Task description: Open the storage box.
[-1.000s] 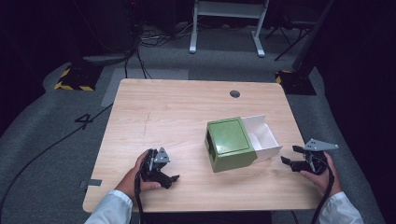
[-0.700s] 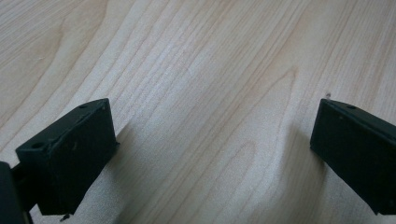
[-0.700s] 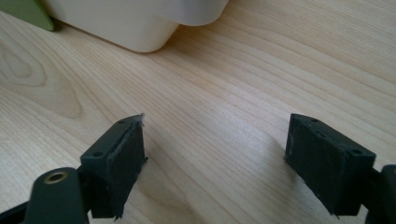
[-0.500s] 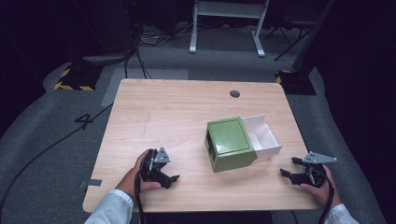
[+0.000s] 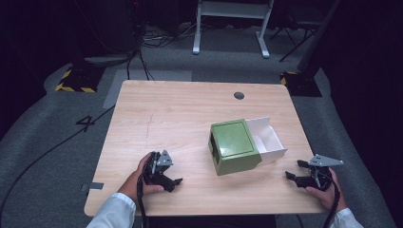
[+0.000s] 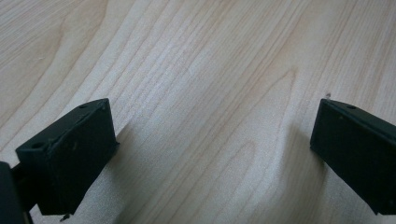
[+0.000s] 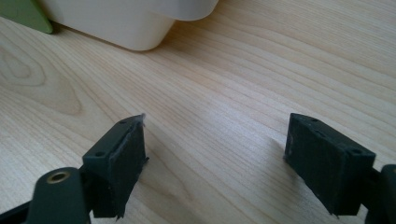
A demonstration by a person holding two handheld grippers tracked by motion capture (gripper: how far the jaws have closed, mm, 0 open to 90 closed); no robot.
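Left gripper [image 5: 172,177]: held in the person's left hand [image 5: 142,178] at the near left of the wooden table [image 5: 166,114]; jaws spread wide, nothing between them but bare wood in the left gripper view [image 6: 212,140].
Right gripper [image 5: 293,171]: held in the right hand [image 5: 325,190] at the near right corner of the table, grey three-cornered plate on top; jaws stand well apart and empty, with table grain between them in the right gripper view [image 7: 215,149].
Green box [image 5: 234,146]: sits right of the table's centre, tilted against the table edges, lid face up.
White drawer [image 5: 267,140]: slid out of the green box toward the right and far side, open and showing a white inside.
Box relative to left gripper: to the gripper's right and a little farther back, apart from it.
Drawer relative to right gripper: near, just ahead and to the left of the jaws; its rounded white corner [image 7: 140,28] shows at the top of the right gripper view, not touching.
Open room: the far and left parts of the tabletop are bare wood; a round dark hole [image 5: 239,95] lies near the far edge.
Edges: the right gripper is close to the right and near edges; the left gripper is close to the near edge.
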